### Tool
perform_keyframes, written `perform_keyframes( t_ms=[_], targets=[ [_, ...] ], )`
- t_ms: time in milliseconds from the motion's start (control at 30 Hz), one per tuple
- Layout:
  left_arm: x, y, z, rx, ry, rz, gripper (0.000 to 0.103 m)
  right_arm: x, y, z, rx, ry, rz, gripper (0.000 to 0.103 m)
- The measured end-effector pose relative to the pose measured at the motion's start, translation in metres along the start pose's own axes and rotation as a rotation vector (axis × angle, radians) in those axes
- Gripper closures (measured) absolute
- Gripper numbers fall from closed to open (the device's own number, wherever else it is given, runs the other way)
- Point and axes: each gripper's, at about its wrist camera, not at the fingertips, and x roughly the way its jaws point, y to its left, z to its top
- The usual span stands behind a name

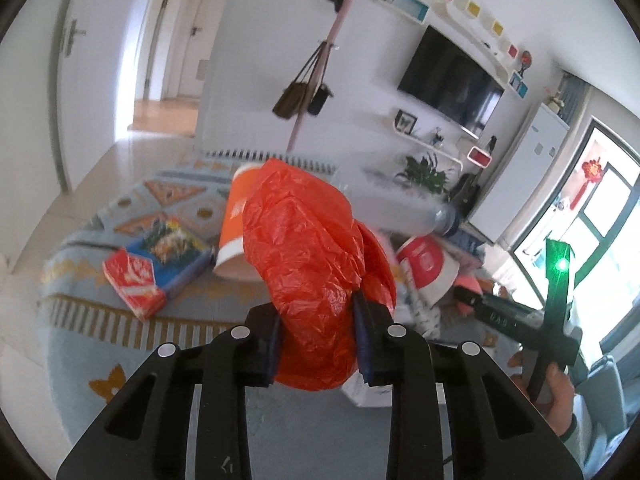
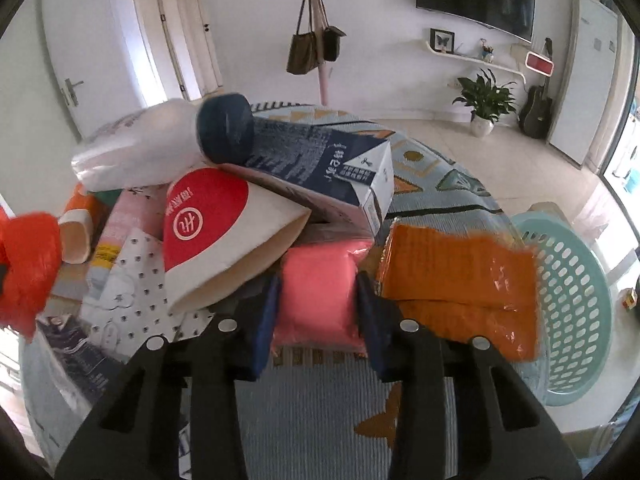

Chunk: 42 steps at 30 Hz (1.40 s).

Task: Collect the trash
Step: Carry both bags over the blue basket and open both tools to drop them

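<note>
Both tongs are clamped: the left gripper pinches a crumpled red bag held up above the rug, and the right gripper squeezes a pink pouch at the near edge of the trash pile on the rug. Bag is light, limp, slippery film, best pinched deep in bunched folds. Pouch looks soft and puffy, likely to dent or slip; mid-body hold suits it, with the basket just right.

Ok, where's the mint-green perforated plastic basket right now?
In the right wrist view, the mint-green perforated plastic basket sits on the floor at the far right, just right of the orange plastic packet.
</note>
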Motion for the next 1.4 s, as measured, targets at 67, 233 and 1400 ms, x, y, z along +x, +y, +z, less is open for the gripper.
perform_keyframes(
  t_ms=[67,233,1400],
  targets=[
    [-0.005,-0.006,0.006,0.012,-0.019,-0.004,0.076,-0.012,-0.002,0.0,0.004,-0.027,0.027,0.068],
    [-0.011,-0.029,0.022,0.062,-0.062,-0.034,0.076,-0.047,-0.01,0.006,0.021,-0.103,0.073,0.068],
    [0.206,-0.328,-0.032,0.455,0.314,-0.308,0.067,-0.036,-0.315,-0.069,0.581,0.028,-0.308,0.068]
  ],
)
